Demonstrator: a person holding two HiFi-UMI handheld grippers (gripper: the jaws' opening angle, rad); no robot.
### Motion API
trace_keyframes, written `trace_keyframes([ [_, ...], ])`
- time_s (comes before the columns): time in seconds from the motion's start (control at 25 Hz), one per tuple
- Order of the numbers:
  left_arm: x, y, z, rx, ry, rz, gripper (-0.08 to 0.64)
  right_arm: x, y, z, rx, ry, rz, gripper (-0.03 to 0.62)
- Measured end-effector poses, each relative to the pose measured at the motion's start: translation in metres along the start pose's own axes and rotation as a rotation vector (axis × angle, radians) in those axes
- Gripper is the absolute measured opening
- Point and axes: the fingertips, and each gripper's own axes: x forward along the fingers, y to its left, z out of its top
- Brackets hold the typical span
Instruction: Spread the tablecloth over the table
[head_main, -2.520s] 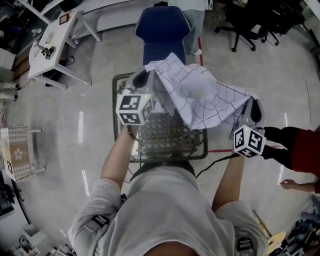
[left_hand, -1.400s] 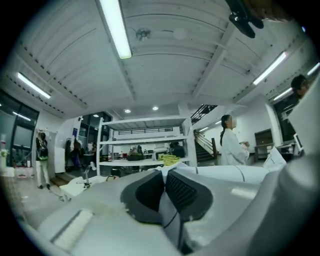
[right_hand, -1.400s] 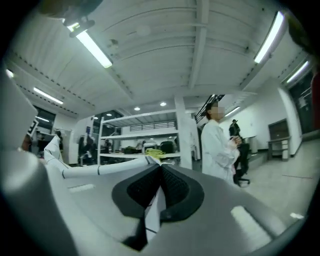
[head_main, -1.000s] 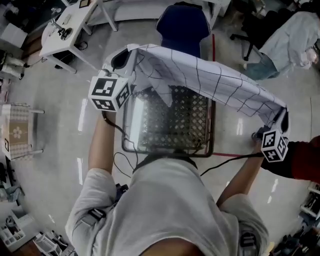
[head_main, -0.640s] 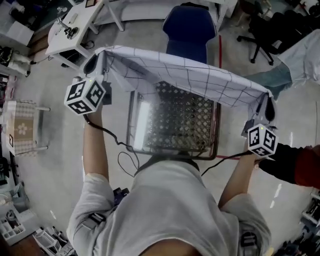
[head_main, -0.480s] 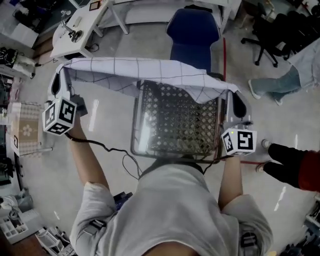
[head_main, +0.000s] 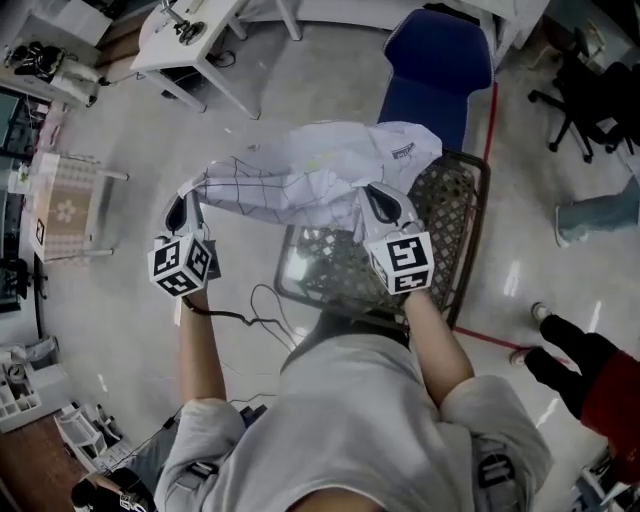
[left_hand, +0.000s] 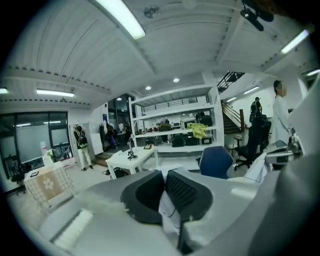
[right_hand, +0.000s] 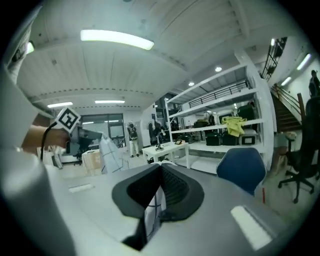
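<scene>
Bunched tablecloth (head_main: 310, 180) covers the table (head_main: 452, 232) — its far-left corner unseen.

Blue chair (head_main: 436, 62), white desk (head_main: 192, 30), black office chair (head_main: 590, 90), red floor line (head_main: 493, 105).

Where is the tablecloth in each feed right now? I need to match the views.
Head view: tablecloth bunched at top centre.
Left gripper view: a fold pinched between the jaws, lower centre.
Right gripper view: a fold pinched between the jaws, lower centre.
Shared landmark: blue chair.
</scene>
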Motion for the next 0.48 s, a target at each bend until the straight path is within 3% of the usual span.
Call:
trace_keyframes([
  [0.12, 0.011, -0.021, -0.026, 0.002, 0.054, -0.03, 0.023, 0.003, -0.064, -0.009, 0.123, -0.042, -0.096, 0.008],
  [0.2, 0.028, -0.057, -0.017, 0.014, 0.038, -0.089, 0.023, -0.03, -0.159, 0.001, 0.255, -0.145, -0.226, 0.008],
  [0.28, 0.053, -0.109, 0.017, 0.039, -0.021, -0.185, 0.023, -0.1, -0.269, 0.023, 0.354, -0.255, -0.405, 0.008],
  [0.36, 0.073, -0.167, 0.072, 0.088, -0.125, -0.295, 0.023, -0.196, -0.337, 0.061, 0.319, -0.292, -0.62, 0.008],
  [0.48, 0.068, -0.253, 0.155, 0.16, -0.289, -0.487, 0.023, -0.349, -0.354, 0.122, 0.157, -0.38, -0.859, 0.008],
])
